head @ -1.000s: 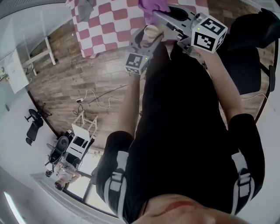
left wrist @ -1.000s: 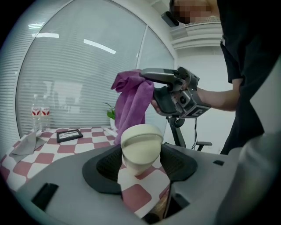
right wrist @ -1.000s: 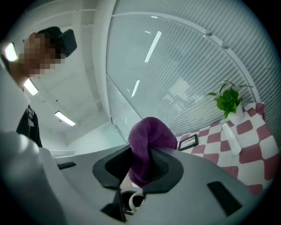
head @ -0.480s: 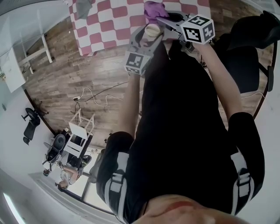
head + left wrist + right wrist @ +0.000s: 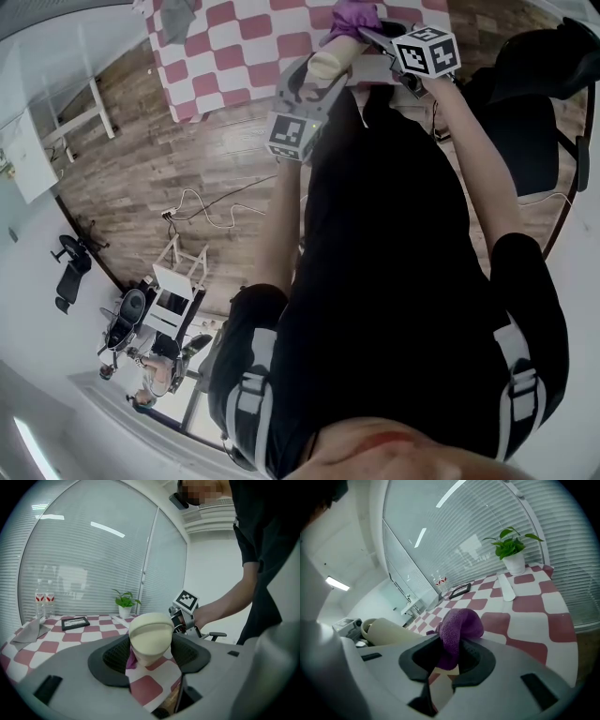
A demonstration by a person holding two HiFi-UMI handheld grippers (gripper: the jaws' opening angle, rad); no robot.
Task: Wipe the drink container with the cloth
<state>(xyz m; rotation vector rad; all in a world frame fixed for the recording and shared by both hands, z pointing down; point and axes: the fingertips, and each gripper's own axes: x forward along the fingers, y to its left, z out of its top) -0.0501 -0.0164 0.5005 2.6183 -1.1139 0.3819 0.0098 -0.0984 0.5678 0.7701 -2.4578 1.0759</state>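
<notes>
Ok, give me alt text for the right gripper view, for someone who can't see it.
The right tool pinches a bunched purple cloth between its jaws, above a table checked in red and white. A cream drink container lies sideways at the left, and a potted plant stands at the table's far end.

Wood floor (image 5: 141,159), checkered table (image 5: 234,56)

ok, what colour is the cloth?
The cloth is purple; it shows best in the right gripper view.
</notes>
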